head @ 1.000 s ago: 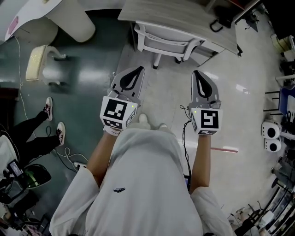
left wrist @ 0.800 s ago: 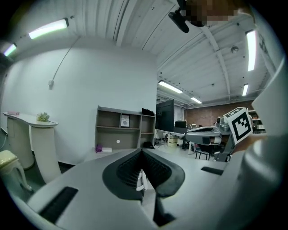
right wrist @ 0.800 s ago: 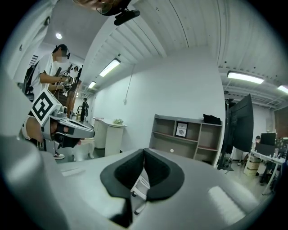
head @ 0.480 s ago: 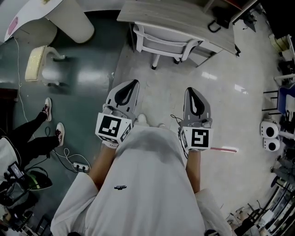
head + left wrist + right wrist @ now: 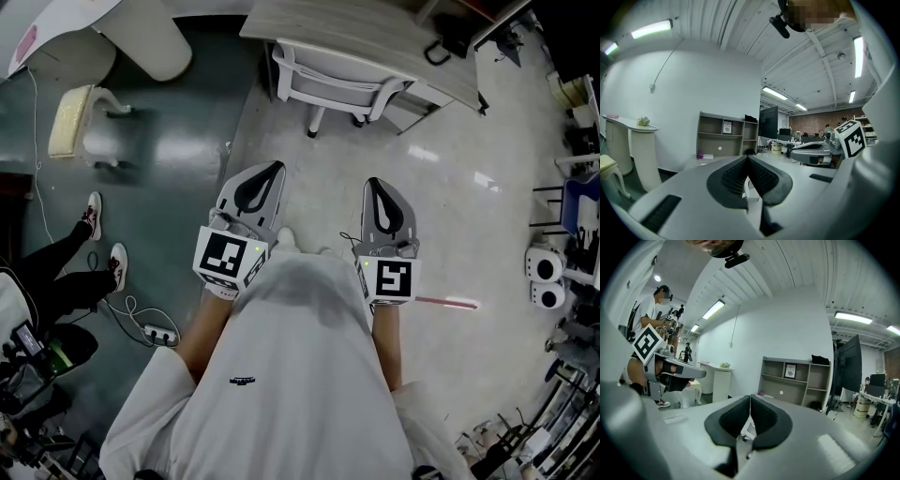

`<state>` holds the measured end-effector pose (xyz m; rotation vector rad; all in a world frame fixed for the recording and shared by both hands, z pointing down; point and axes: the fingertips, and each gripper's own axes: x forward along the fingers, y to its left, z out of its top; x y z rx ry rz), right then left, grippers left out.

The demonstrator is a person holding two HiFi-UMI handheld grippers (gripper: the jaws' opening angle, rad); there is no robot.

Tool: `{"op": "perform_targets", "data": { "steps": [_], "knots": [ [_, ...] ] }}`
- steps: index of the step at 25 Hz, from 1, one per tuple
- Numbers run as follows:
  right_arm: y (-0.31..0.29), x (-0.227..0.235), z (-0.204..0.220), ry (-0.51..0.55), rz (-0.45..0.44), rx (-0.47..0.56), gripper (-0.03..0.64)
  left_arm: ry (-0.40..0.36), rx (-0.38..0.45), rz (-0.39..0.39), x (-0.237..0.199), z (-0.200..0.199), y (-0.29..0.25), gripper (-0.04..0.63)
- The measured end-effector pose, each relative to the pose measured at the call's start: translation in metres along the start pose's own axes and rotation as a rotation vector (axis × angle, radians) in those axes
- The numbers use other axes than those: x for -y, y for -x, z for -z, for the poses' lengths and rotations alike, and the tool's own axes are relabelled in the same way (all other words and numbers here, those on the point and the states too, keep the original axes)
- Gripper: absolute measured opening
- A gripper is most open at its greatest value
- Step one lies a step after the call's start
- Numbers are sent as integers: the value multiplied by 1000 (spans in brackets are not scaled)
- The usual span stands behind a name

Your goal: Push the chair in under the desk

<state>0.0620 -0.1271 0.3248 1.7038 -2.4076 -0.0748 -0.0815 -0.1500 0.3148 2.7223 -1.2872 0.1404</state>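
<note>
tools shut and empty, drawn back from the tucked chair

left tool (image 5: pixel 273 171) has its jaws pressed together with nothing between them. its own view shows the dark pads (image 5: pixel 733 176) meeting in a single seam. right tool (image 5: pixel 374 184) is the same, closed to a thin line and holding nothing. both point roughly level toward the far side, side by side just ahead of the person's white shirt (image 5: pixel 281 375).

over the last second both tools have come back toward the body, the right one a little more than the left. the stretch of bare floor (image 5: pixel 328 159) between their tips and the chair is now wider than it was. neither tool touches anything.

chair (image 5: pixel 337 86) stands well apart on the far side and has not shifted in that time. its white back sits close against the near edge of the surface (image 5: pixel 356 26). the seat is hidden beneath the top, and only a leg and castor show below.

from how things lie, the push looks finished: the chair is in and the tools are clear of it. little seems left beyond lowering the hands.

further out on the left, a cream stool (image 5: pixel 70 122) and a bystander's legs (image 5: pixel 70 281) are well away from the chair and take no part.
</note>
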Motion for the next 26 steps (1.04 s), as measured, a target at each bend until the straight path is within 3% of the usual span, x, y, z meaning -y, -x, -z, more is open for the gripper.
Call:
{"op": "perform_targets", "data": {
  "steps": [26],
  "knots": [
    [8, -13, 6, -13, 23, -35, 15, -20, 9, 28, 4, 2, 16, 6]
  ]
}}
